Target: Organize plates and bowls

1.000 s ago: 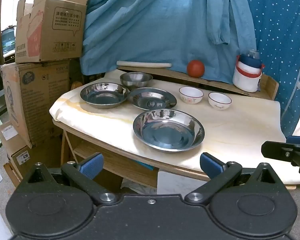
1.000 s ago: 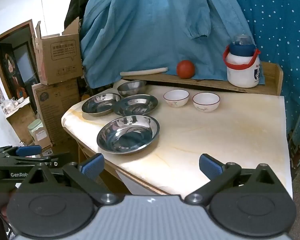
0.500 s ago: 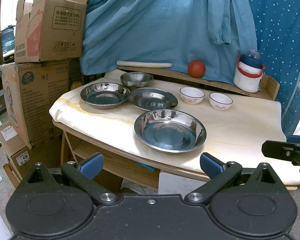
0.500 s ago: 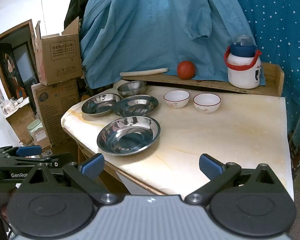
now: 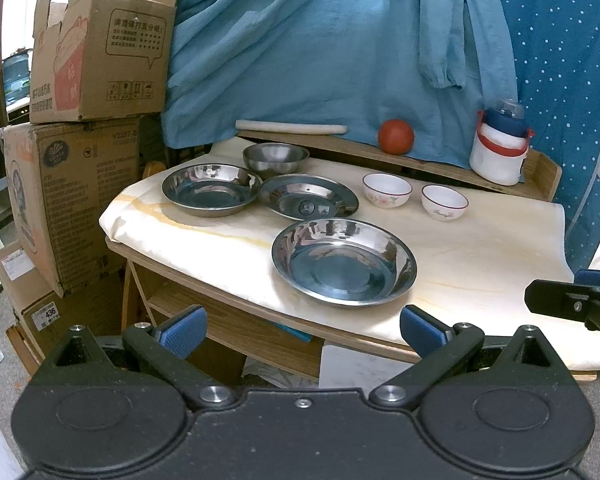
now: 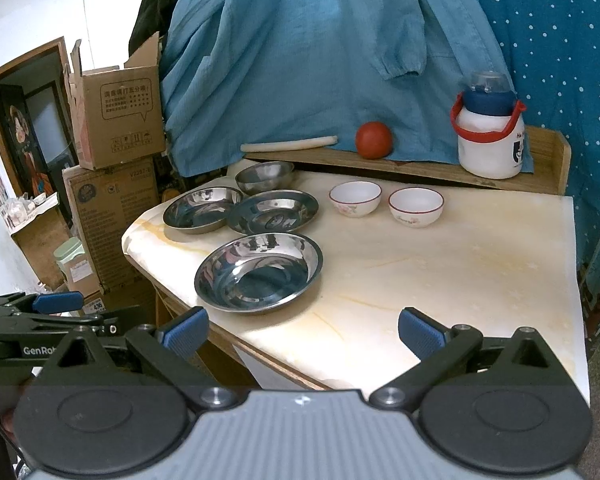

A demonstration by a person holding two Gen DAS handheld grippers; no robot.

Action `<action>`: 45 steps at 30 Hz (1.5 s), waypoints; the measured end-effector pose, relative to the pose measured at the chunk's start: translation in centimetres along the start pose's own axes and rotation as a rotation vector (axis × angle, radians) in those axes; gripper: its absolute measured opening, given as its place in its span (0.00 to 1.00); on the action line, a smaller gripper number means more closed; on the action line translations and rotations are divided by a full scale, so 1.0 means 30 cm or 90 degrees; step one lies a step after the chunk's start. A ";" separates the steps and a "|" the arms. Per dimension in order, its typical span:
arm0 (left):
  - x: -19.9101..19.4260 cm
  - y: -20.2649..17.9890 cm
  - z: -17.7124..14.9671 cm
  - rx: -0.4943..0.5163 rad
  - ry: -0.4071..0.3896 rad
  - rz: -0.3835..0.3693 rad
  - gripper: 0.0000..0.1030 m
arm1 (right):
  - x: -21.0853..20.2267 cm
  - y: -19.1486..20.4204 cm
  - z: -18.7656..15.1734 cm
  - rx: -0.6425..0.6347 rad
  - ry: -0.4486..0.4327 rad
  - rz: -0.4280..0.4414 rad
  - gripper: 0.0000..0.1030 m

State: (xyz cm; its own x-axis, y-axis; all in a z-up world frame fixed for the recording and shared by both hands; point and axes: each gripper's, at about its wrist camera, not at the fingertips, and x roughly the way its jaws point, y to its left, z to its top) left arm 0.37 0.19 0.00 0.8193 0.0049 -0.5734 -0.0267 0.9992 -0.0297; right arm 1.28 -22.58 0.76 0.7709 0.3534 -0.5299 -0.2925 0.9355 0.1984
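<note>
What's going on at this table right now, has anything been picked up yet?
Nothing is held yet. A person holds both tools short of the table's near edge, the left claw and right claw both open and empty. On the table sit three steel plates, the nearest one by the front edge, with a small steel bowl behind them and two white ceramic bowls side by side to their right. Nothing is stacked.

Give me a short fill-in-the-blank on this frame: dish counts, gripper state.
1. The table holds ___ steel plates.
2. Two white ceramic bowls stand beside each other, and the steel bowl makes ___ bowls in all.
3. The left gripper and right gripper are both ___, holding nothing.

Missing words: three; three; open
</note>
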 end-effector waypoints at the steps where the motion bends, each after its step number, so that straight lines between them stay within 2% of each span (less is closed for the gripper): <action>1: -0.001 0.000 -0.001 0.000 0.001 0.000 0.99 | 0.000 0.000 0.000 0.000 0.000 0.000 1.00; 39: 0.012 0.010 0.000 -0.003 0.003 -0.001 0.99 | 0.012 0.010 0.010 -0.003 -0.001 -0.002 1.00; 45: 0.050 0.044 -0.007 -0.005 0.005 -0.001 0.99 | 0.036 0.011 0.023 -0.004 0.000 -0.004 1.00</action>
State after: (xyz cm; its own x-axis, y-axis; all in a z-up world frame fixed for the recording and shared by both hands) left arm 1.46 1.50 -1.08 0.8152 0.0023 -0.5792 -0.0294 0.9989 -0.0375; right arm 2.39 -21.88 0.82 0.7726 0.3482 -0.5309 -0.2914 0.9374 0.1908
